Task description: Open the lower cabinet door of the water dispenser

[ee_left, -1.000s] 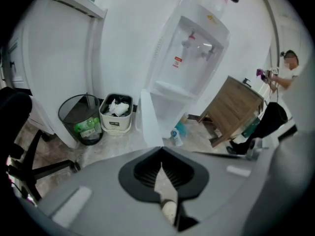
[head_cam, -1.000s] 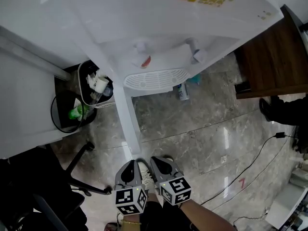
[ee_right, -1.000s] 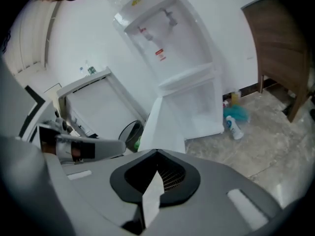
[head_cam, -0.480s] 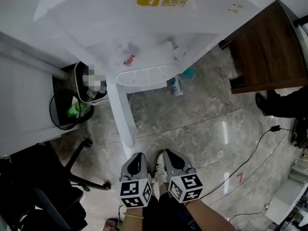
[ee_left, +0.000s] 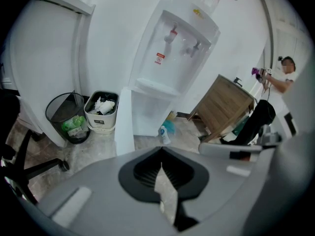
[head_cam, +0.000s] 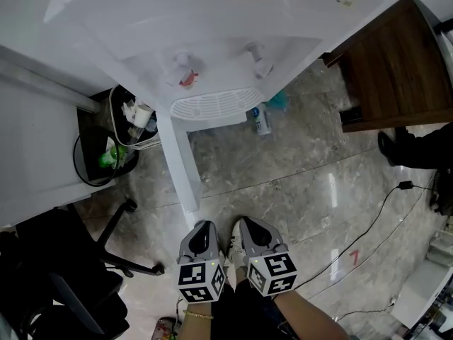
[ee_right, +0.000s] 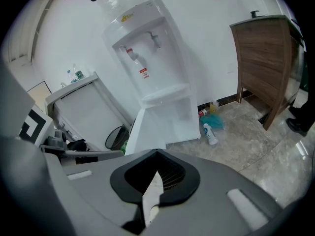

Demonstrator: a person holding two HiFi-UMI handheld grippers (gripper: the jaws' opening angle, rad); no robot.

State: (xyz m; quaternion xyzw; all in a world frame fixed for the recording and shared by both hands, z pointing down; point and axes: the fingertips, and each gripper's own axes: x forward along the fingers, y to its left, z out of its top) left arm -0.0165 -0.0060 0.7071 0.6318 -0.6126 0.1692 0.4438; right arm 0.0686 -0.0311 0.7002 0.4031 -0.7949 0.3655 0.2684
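Observation:
The white water dispenser [head_cam: 212, 34] stands ahead of me, with its two taps above a drip grille. Its lower cabinet door [head_cam: 180, 168] is swung out towards me, edge-on in the head view. The door also shows in the left gripper view [ee_left: 124, 124] and in the right gripper view [ee_right: 142, 129], with the open cabinet behind it. My left gripper [head_cam: 203, 228] and right gripper [head_cam: 248, 224] are side by side just short of the door's free edge, touching nothing. Both are shut and empty.
A white bin [head_cam: 134, 122] and a black mesh bin [head_cam: 99, 163] with rubbish stand left of the dispenser. An office chair [head_cam: 71, 268] is at the near left. A spray bottle [head_cam: 260, 121] lies by the dispenser's base. A wooden cabinet [head_cam: 396, 69], a shoe [head_cam: 396, 151] and a floor cable [head_cam: 368, 236] are right.
Both grippers have shifted a little right and up in the head view, staying shut and empty. The cabinet door stands open throughout.

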